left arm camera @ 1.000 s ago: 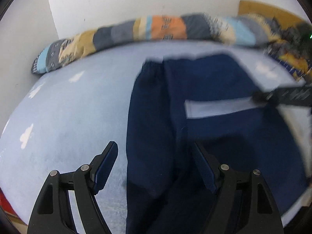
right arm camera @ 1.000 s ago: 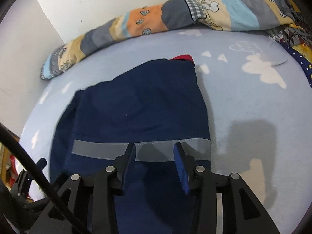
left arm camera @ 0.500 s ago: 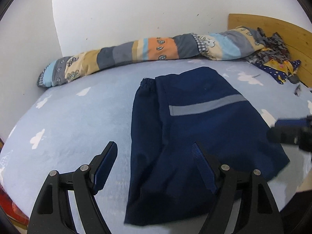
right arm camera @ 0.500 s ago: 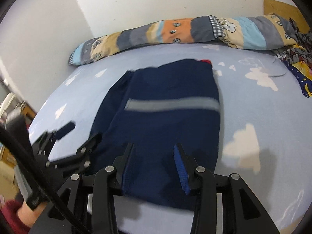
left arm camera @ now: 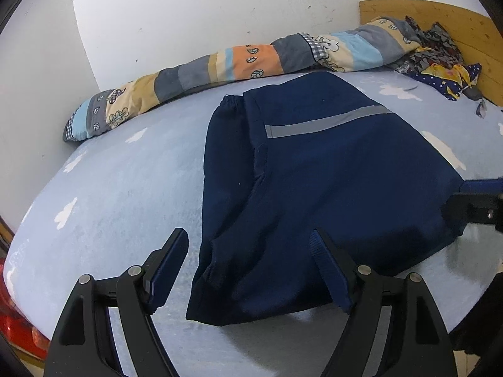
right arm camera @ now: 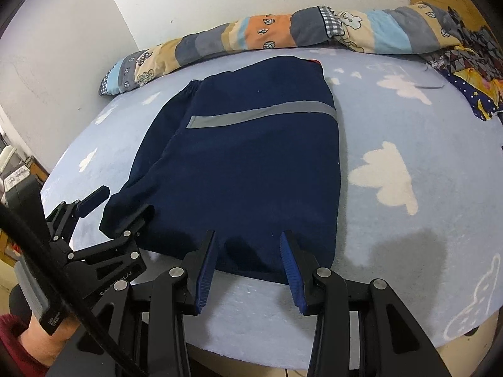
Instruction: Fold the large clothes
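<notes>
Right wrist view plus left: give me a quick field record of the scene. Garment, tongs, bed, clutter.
garment: navy jacket, folded, flat on the bed, one sleeve lying along its left side
stripe: grey band across the upper part
left tongs: open, empty, over the near left corner of the jacket
right tongs: open, empty, at the near hem
bed: light blue sheet with white clouds
bolster: patchwork roll along the wall
clutter: patterned cloth heap by the wooden headboard
</notes>
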A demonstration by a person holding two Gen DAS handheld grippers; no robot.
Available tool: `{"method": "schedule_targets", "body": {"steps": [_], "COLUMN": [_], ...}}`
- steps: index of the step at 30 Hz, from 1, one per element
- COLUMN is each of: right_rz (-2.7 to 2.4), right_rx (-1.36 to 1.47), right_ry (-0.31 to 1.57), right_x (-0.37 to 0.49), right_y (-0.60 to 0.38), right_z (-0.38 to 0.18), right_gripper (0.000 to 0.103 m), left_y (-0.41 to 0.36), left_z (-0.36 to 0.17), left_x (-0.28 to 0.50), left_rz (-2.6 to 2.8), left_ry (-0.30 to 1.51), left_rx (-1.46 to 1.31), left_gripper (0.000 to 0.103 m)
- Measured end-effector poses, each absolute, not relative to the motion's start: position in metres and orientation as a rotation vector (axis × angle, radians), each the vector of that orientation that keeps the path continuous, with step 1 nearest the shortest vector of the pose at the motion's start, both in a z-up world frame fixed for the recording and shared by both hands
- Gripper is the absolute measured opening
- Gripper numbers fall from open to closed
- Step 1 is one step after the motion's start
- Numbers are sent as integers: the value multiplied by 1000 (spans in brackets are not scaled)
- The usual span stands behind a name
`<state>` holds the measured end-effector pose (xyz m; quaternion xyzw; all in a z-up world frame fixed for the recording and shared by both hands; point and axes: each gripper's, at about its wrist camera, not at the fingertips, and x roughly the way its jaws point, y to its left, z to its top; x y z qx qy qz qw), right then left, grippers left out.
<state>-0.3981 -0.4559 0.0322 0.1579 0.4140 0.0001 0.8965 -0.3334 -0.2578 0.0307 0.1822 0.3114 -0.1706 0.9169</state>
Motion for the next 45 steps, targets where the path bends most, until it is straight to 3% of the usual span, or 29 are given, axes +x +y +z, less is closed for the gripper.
{"method": "schedule_targets", "body": {"steps": [17, 25, 32, 33, 35, 38, 42, 45], "right_rz": [2, 13, 20, 9, -5, -58, -121, -170], "right_rx": [324, 357, 367, 383, 390, 364, 335, 274], "right_ry": [887, 911, 860, 839, 817, 767, 696, 632], "right_x": [-392, -383, -398, -404, -413, -434, -467, -494], "right_y": [-451, -450, -451, -453, -455, -455, -454, -446], "right_z": [23, 8, 23, 27, 33, 46, 62, 72], "right_gripper": [50, 50, 51, 53, 65, 69, 84, 88], "left_y": [-261, -261, -255, -254, -252, -246, -239, -229], "left_z": [23, 20, 29, 31, 36, 45, 62, 75], "left_x": [-328, -327, -336, -338, -345, -361, -392, -417], "left_rz": [-340, -335, -338, -340, -347, -378, -400, -373], "left_ry": [639, 637, 617, 614, 612, 614, 597, 555], "left_rx": [385, 387, 375, 373, 364, 337, 310, 286], "left_gripper": [82, 88, 88, 88, 88, 89, 100, 103]}}
